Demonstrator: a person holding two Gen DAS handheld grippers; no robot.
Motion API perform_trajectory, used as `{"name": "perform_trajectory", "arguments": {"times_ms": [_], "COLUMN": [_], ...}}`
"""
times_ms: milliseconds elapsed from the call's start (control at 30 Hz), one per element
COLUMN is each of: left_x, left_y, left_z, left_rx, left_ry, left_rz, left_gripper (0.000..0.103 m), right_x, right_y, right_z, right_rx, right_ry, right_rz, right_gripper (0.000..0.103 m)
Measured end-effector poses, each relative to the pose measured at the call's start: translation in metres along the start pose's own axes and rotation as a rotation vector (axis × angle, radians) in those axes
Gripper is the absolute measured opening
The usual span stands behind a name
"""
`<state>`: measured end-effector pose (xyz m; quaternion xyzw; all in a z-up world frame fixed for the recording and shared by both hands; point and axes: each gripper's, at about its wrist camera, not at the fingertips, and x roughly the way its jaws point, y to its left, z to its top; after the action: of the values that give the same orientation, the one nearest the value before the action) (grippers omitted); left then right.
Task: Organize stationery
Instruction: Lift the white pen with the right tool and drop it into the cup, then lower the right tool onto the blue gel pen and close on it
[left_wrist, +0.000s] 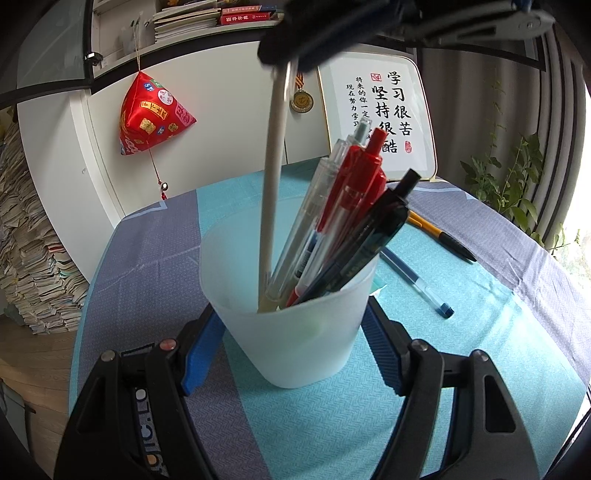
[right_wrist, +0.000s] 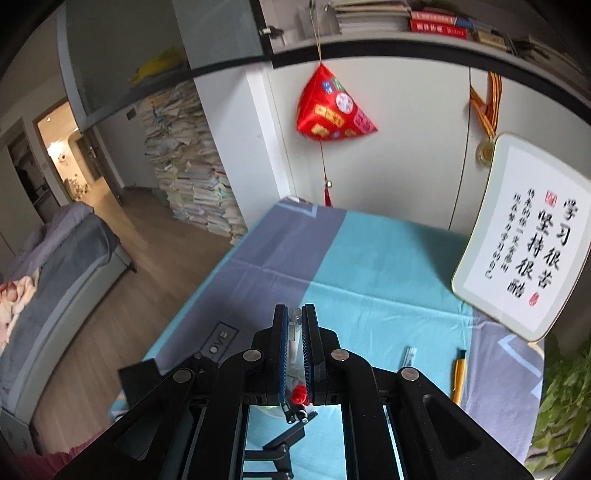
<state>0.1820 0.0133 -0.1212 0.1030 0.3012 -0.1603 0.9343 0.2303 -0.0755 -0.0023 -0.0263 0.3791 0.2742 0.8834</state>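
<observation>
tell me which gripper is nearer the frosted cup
Left. The left gripper has a finger on each side of the frosted cup; the right gripper is above it, holding the white pen.

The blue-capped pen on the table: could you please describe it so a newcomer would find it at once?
Start at the frosted plastic cup of pens on the teal and grey tablecloth. Two pens lie loose on the cloth to its right. The blue-capped pen is the nearer one, clear-bodied, while the orange pen behind it has a black tip.
</observation>
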Motion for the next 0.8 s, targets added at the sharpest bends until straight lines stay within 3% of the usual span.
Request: {"name": "perform_trajectory", "arguments": {"times_ms": [267, 433, 567, 633, 800], "left_x": [0.000, 0.000, 0.000, 0.000, 0.001], "left_y": [-0.001, -0.001, -0.001, -0.001, -0.001], "left_z": [-0.001, -0.001, -0.001, -0.001, -0.001], "left_rx": [-0.001, -0.001, -0.001, -0.001, 0.000], "left_ry": [0.002, 0.002, 0.002, 0.002, 0.002], "left_rz": [-0.002, -0.002, -0.002, -0.002, -0.001], "left_gripper": [0.072, 0.072, 0.072, 0.072, 0.072], "right_x": [0.013, -0.025, -0.050, -0.044, 0.002], "right_y": [-0.005, -0.019, -0.037, -0.050, -0.079], "right_z": [-0.010, -0.009, -0.017, -0.031, -0.084], "right_rx": [0.026, 0.073, 0.107, 0.135, 0.210], "right_ry": [0.090, 0.003, -0.037, 0.001, 0.160], "right_rz": [0.011, 0.018, -0.050, -0.136, -0.213], "right_gripper": [0.008, 0.010, 0.016, 0.028, 0.029]}}
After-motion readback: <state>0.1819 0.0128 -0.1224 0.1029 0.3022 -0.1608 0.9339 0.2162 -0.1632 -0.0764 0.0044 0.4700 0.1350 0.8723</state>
